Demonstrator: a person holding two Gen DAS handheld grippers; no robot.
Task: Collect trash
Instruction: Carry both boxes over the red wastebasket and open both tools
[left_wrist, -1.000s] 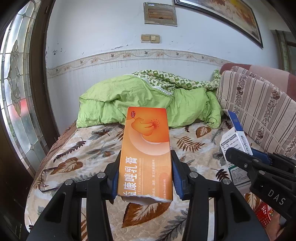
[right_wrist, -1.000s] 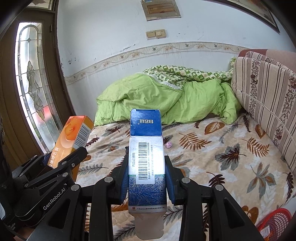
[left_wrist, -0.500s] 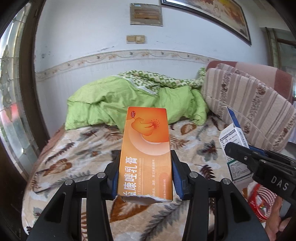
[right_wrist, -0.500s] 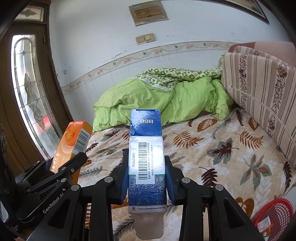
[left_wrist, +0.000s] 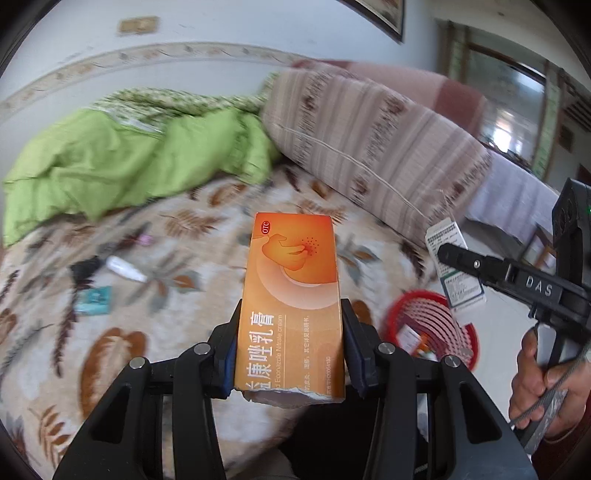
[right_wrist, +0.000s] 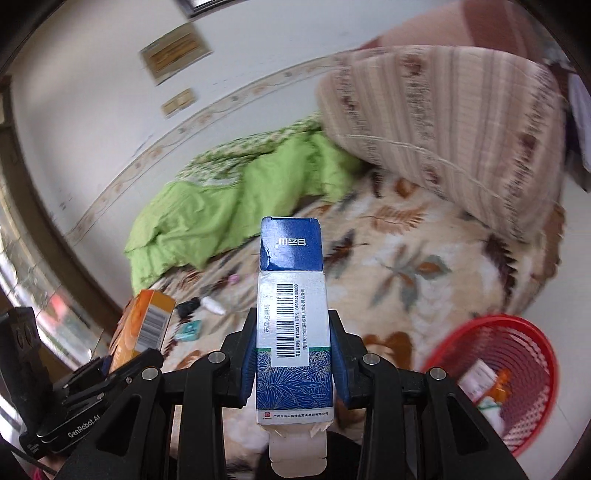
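- The orange cream box (left_wrist: 291, 306) stands clamped upright in the left tool (left_wrist: 290, 354), and the blue-and-white medicine box (right_wrist: 291, 328) likewise in the right tool (right_wrist: 291, 365).
- Both views have swung right: the red basket (right_wrist: 517, 369), earlier at the frame edge, now sits near, beside the bed (right_wrist: 424, 258), so dropping looks next.
- A white tube (left_wrist: 125, 269) and a teal packet (left_wrist: 94, 301) remain on the bed.
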